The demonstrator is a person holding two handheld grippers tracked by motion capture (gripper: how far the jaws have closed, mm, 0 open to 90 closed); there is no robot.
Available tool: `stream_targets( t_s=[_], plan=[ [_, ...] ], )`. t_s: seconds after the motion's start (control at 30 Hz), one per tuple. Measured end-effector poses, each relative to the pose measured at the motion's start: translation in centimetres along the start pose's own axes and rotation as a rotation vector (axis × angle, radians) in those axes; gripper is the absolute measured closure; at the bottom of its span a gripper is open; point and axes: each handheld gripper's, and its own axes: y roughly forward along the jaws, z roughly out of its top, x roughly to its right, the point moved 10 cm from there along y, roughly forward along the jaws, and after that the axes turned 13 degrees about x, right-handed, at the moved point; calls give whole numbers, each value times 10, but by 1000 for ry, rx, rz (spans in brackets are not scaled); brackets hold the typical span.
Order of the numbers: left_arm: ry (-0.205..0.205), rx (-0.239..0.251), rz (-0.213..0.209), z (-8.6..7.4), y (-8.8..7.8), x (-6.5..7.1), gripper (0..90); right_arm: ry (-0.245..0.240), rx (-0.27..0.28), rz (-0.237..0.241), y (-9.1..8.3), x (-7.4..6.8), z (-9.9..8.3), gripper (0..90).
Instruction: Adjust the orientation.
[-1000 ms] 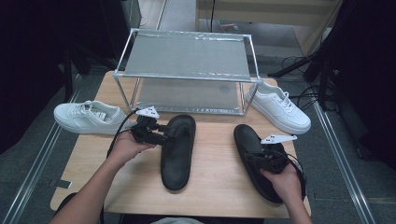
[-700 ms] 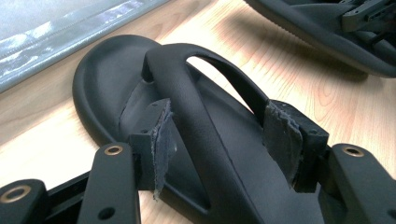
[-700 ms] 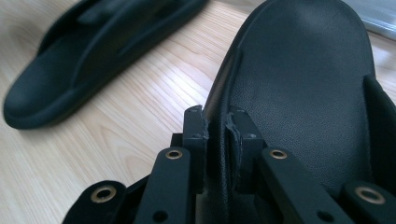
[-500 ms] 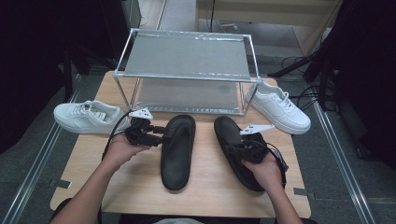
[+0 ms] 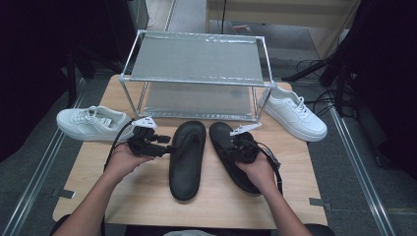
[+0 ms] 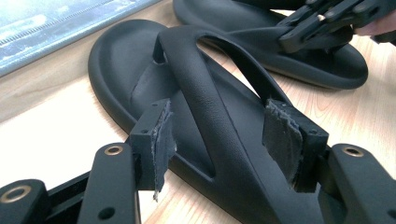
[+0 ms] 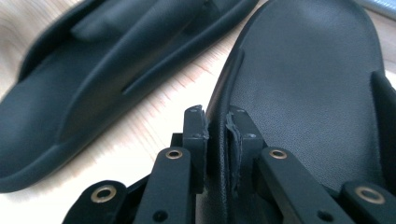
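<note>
— 2 black sandals lie side by side now; what changed?
— My right gripper (image 5: 235, 147), pinched tight on the right sandal's (image 5: 231, 155) rim, has slid it leftward across the table (image 5: 147, 196) until it sits just beside the left sandal (image 5: 187, 157).
— And your left gripper (image 5: 164, 146)?
— It has barely moved; jaws wide, straddling the left sandal's strap without pressing.
— What does the high view add?
— 2 white sneakers (image 5: 91, 123) flanking a metal rack (image 5: 196, 59).

Bare table (image 5: 147, 196) near edge, rack (image 5: 196, 78) blocking behind, sneakers (image 5: 91, 123) flanking
</note>
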Motion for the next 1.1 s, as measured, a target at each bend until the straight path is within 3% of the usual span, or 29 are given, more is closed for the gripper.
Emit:
stream_targets(
  t_s=[0.1,0.27,0.4,0.57,0.73,0.9,1.1],
  plan=[
    [0,0,0,-1,-1,0,428,-23,0,-13,4,0,-1,792],
    [1,3,2,-1,-2,-1,428,-11,2,-4,4,0,-1,765],
    [2,2,2,-2,-1,-1,428,3,64,13,-4,-3,7,684],
    [-6,3,3,-1,-1,-2,427,-16,127,4,-18,-6,17,668],
    [0,4,2,0,0,-1,427,-14,155,18,-35,-11,19,756],
    [4,3,2,2,2,-2,427,42,159,42,-50,-13,11,896],
    [3,7,-7,7,7,-2,420,73,150,41,-54,-11,4,900]
  ],
)
